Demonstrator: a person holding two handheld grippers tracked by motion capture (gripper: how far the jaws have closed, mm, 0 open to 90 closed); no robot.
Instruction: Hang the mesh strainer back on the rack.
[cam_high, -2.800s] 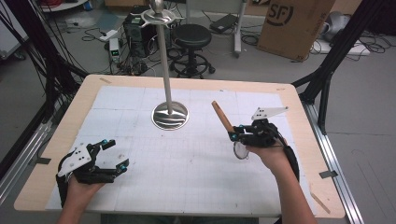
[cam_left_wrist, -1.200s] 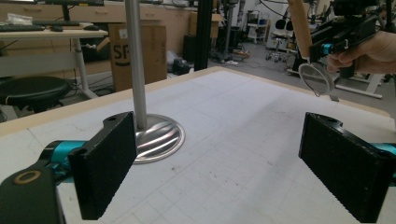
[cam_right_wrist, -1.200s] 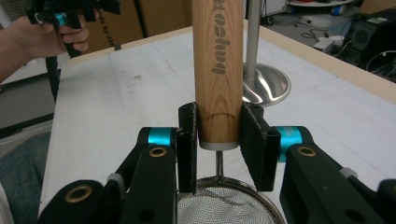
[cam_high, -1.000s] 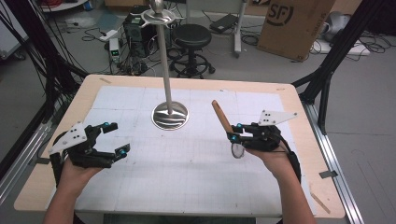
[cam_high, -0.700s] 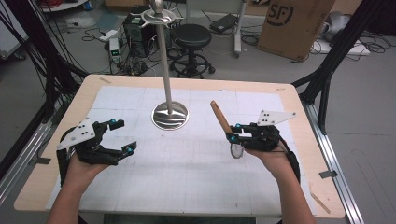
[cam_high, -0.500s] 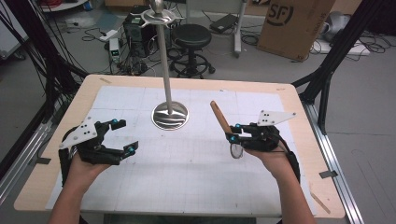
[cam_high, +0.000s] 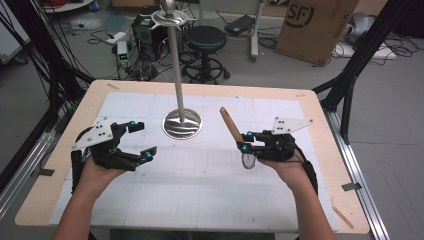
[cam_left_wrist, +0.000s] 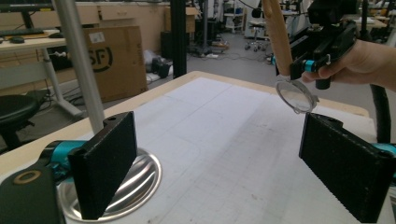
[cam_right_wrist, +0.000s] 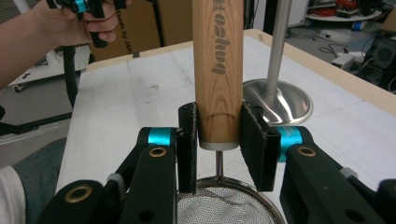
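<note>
Right tongs pinch strainer's wooden handle, lettering unreadable; left tongs spread; "SF" box behind desk.

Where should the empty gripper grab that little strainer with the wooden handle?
Probably the free upper end of the strainer's wooden handle, coming in from the side. It is round, straight and tilted up. The right gripper already clamps its lower end, and the mesh bowl looks flimsy. The left gripper is open.
</note>
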